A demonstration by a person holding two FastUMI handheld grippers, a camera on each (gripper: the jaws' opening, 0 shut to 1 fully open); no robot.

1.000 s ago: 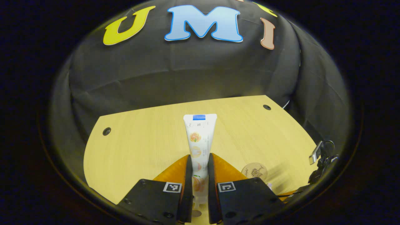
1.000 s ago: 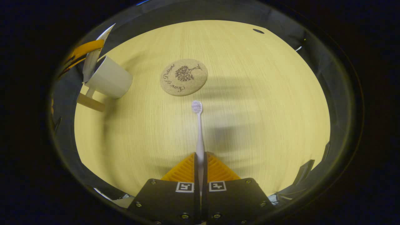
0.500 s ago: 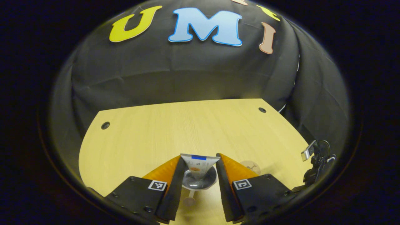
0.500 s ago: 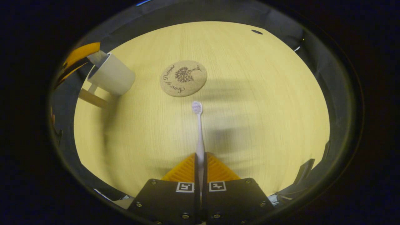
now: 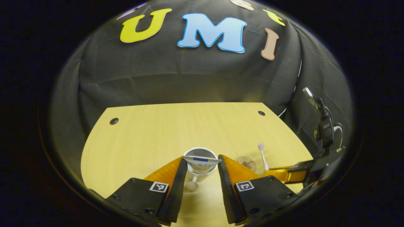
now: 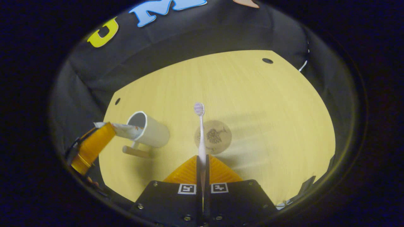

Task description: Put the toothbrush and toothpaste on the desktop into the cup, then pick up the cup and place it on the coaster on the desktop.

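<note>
In the right gripper view the right gripper (image 6: 202, 164) pinches the toothbrush (image 6: 200, 132) by its handle, bristle head forward above the cork coaster (image 6: 213, 136) near the desktop's (image 6: 252, 104) middle. In the left gripper view the left gripper (image 5: 198, 167) is spread — the toothpaste tube (image 5: 201, 161) stands in the white cup (image 5: 200, 164) between its fingers, clear of both. The desktop's far edge meets black cloth.

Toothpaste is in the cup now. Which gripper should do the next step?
Right. The right gripper grips the toothbrush, head forward, near the cup. The left gripper is open around the toothpaste in the cup.
</note>
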